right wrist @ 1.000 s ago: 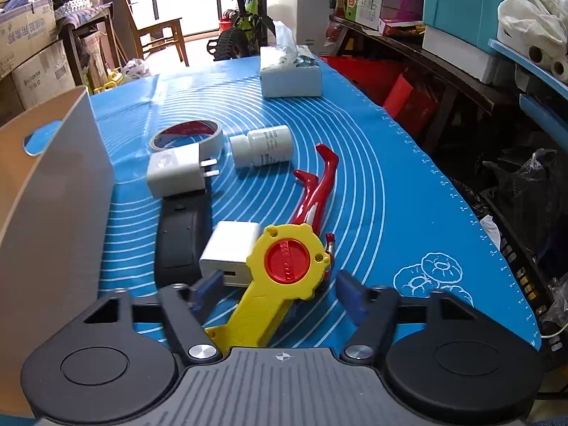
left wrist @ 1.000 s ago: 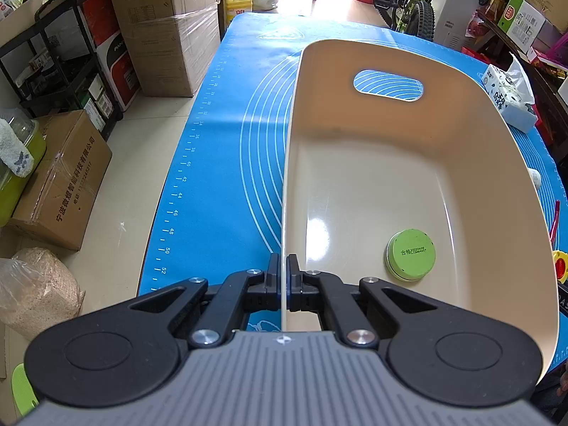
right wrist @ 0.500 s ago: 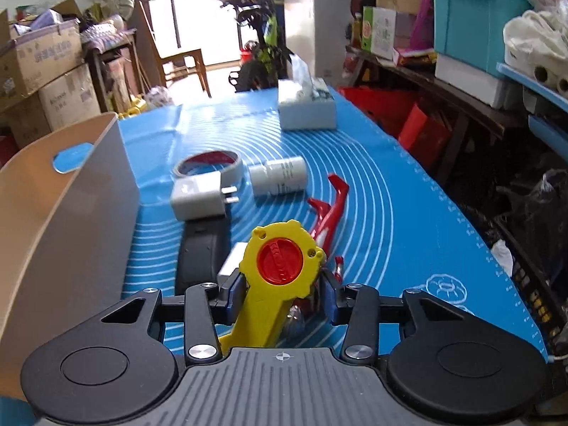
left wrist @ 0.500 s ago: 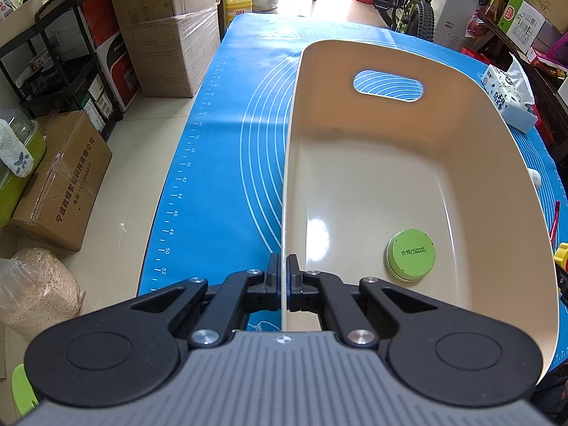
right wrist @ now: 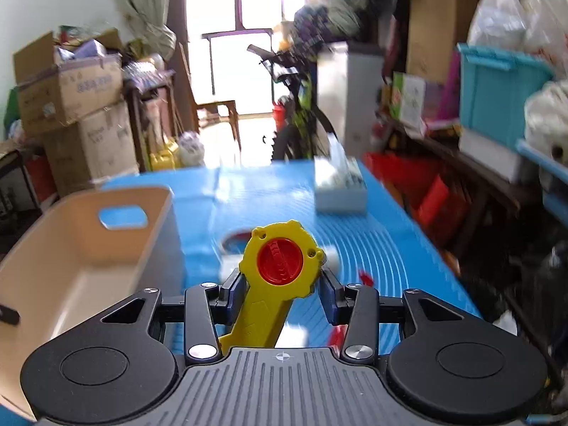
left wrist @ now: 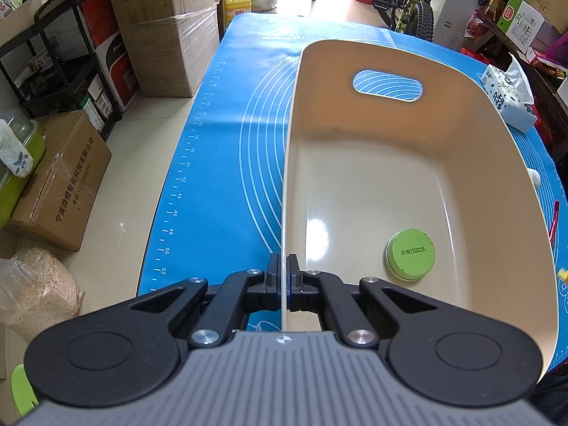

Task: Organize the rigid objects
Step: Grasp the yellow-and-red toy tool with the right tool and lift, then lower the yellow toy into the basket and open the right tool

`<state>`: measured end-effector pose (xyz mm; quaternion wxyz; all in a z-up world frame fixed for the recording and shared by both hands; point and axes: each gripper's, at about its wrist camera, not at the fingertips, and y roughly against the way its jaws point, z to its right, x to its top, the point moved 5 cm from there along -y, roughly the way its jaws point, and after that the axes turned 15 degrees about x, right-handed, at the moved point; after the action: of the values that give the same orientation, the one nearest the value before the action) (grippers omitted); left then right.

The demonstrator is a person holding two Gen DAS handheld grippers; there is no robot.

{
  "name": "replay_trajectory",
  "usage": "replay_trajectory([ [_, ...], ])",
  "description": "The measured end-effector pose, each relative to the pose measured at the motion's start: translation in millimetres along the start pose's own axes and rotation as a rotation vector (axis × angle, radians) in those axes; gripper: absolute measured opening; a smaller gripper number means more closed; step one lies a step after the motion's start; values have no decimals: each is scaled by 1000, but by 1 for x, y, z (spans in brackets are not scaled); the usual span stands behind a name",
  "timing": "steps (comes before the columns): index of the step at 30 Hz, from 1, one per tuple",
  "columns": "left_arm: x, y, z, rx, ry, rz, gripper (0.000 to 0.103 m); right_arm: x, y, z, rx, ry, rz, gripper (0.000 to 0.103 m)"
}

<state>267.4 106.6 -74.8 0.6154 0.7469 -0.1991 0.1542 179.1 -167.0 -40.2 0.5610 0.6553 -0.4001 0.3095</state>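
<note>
The left gripper (left wrist: pixel 283 271) is pinching the thin side wall of the beige bin (left wrist: pixel 504 163), holding it steady on the blue mat (left wrist: pixel 227 149). A green round tin (left wrist: pixel 410 254) is lying inside the bin. To the right, the right gripper (right wrist: pixel 280 289) is squeezing a yellow toy with a red disc (right wrist: pixel 280 266), up in the air near the bin. The toy might slip or bump the bin's wall, because the picture is blurry from fast moving. A second ago the toy was lying on the mat with open fingers around it.
</note>
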Motion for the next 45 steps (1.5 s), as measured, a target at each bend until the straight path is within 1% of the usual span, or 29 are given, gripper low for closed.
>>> replay_trajectory([
  [4, 0, 0, 0, 0, 4, 0, 4, 27, 1, -17, 32, 36, 55, 50],
  [8, 0, 0, 0, -2, 2, 0, 4, 49, -6, -36, 81, 52, 88, 50],
  [13, -1, 0, 1, 2, -1, 2, 4, 63, -22, -65, 141, 76, 92, 50],
  [15, -1, -1, 1, 1, -1, 2, 4, 64, -31, -78, 170, 78, 79, 50],
  [22, 0, -1, 1, -1, -3, 2, 4, 44, -71, -129, 242, 166, -45, 50],
  [27, 0, -1, 1, -4, -4, 1, 4, 24, -93, -151, 271, 192, -144, 50],
  [32, 0, -1, 1, -4, -3, 2, 4, 3, -114, -153, 273, 192, -271, 50],
  [36, 0, -1, 1, -3, -4, 2, 4, -15, -129, -149, 263, 168, -388, 50],
  [39, 0, -1, 1, -2, -4, 2, 4, -25, -138, -146, 262, 128, -479, 50],
  [42, 0, -1, 1, -1, -5, 2, 4, -28, -142, -147, 255, 119, -521, 50],
  [44, 0, -2, 1, -1, -6, 2, 4, -28, -142, -149, 253, 128, -527, 50],
  [45, 0, -2, 1, -1, -6, 3, 4, -27, -141, -149, 256, 128, -524, 51],
])
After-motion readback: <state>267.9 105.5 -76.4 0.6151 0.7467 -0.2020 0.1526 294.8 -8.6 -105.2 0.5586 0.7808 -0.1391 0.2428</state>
